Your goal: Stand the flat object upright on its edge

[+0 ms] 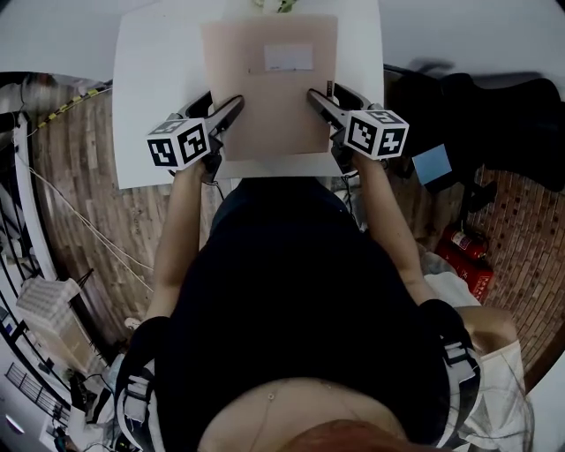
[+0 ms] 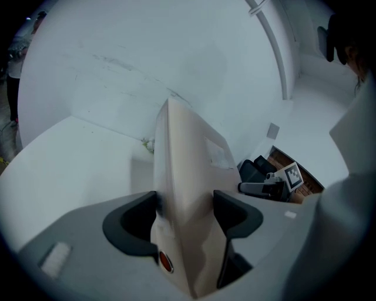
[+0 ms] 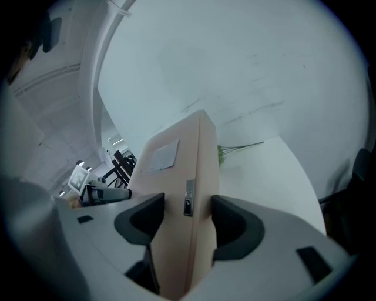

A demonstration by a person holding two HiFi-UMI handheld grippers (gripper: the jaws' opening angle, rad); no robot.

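The flat object [image 1: 269,84] is a thin beige case with a white label [image 1: 289,56], held over the white table [image 1: 150,88]. My left gripper [image 1: 235,108] is shut on its left edge and my right gripper [image 1: 314,97] on its right edge. In the left gripper view the case [image 2: 182,159] stands between both dark pads [image 2: 234,213], and a red dot shows on its near edge. The right gripper view shows the case [image 3: 176,176] pinched the same way, with a small metal latch [image 3: 188,197] on its edge. Whether its far edge touches the table I cannot tell.
A green sprig [image 3: 235,150] lies at the table's far edge [image 1: 275,4]. Wooden floor surrounds the table. To the right are a dark chair or bag [image 1: 494,97], a blue item [image 1: 432,164] and a red extinguisher [image 1: 465,254]. White shelving stands at lower left [image 1: 48,309].
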